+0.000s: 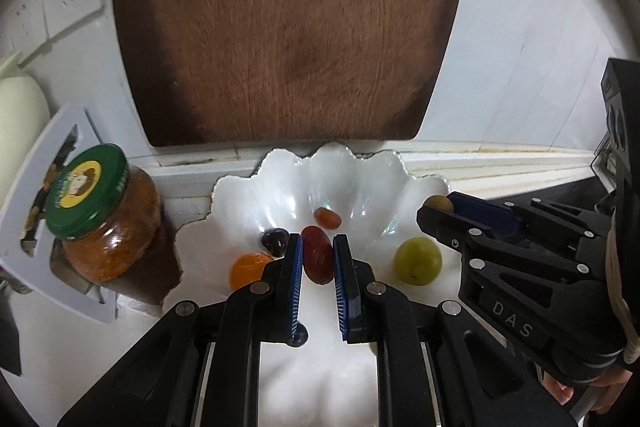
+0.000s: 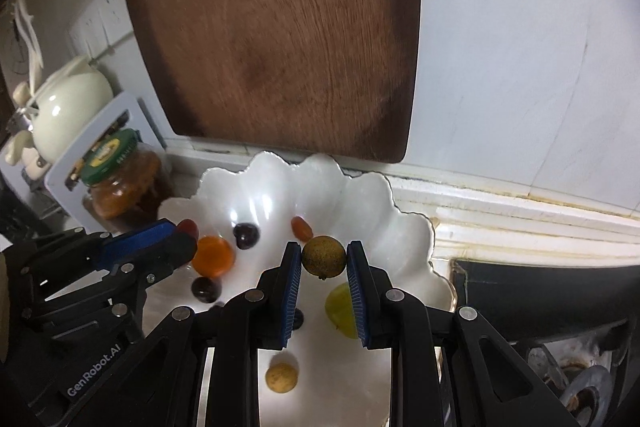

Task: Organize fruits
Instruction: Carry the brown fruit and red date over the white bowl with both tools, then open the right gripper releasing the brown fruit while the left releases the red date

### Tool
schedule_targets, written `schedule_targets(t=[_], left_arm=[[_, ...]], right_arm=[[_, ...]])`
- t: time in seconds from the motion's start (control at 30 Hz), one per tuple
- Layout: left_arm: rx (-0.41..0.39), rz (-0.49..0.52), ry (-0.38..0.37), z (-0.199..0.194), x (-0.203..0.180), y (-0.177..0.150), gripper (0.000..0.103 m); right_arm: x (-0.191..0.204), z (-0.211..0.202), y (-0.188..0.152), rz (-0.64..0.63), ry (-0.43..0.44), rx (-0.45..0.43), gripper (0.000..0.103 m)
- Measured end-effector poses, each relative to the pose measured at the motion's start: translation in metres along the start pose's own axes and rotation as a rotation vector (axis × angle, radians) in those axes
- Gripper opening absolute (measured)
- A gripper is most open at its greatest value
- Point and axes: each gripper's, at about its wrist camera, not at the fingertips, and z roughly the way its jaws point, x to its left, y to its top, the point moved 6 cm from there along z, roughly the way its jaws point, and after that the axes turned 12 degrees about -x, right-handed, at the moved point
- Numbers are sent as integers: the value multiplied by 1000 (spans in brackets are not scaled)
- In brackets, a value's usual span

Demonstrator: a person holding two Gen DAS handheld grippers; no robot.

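Lower centre of both views: white scalloped bowl (image 1: 240,187) holds the fruits. We see the left hand-held gripper (image 1: 318,255) pinching a dark red grape (image 1: 317,259) over the bowl. The right hand-held gripper (image 2: 323,259) pinches a speckled brown round fruit (image 2: 323,257). Loose in the bowl: orange fruit (image 2: 212,255), green fruit (image 1: 418,261), dark cherry (image 2: 246,235). Left of the bowl, green-lidded jar (image 1: 108,223); wooden cutting board (image 1: 288,23) behind.

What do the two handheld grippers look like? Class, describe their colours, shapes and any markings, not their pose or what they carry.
Both the left gripper and right gripper are black, angular linkage frames with silver round rivets. Each finger carries a flat blue ribbed pad. The right gripper's body reads "DAS"; the left's reads "GenRobot.AI". Pale cord or tape wraps the right gripper's handle.
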Motion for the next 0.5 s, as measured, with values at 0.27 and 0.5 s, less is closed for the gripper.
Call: schedule_targets(t=[0.27,0.5], left_arm=[[74,-33,16,23,7,-8,33],[69,-40,86,15,20,-6,51]], right_arm=[[-2,14,3,11,-7,37,38],[-4,11,1,10,-39,40,40]])
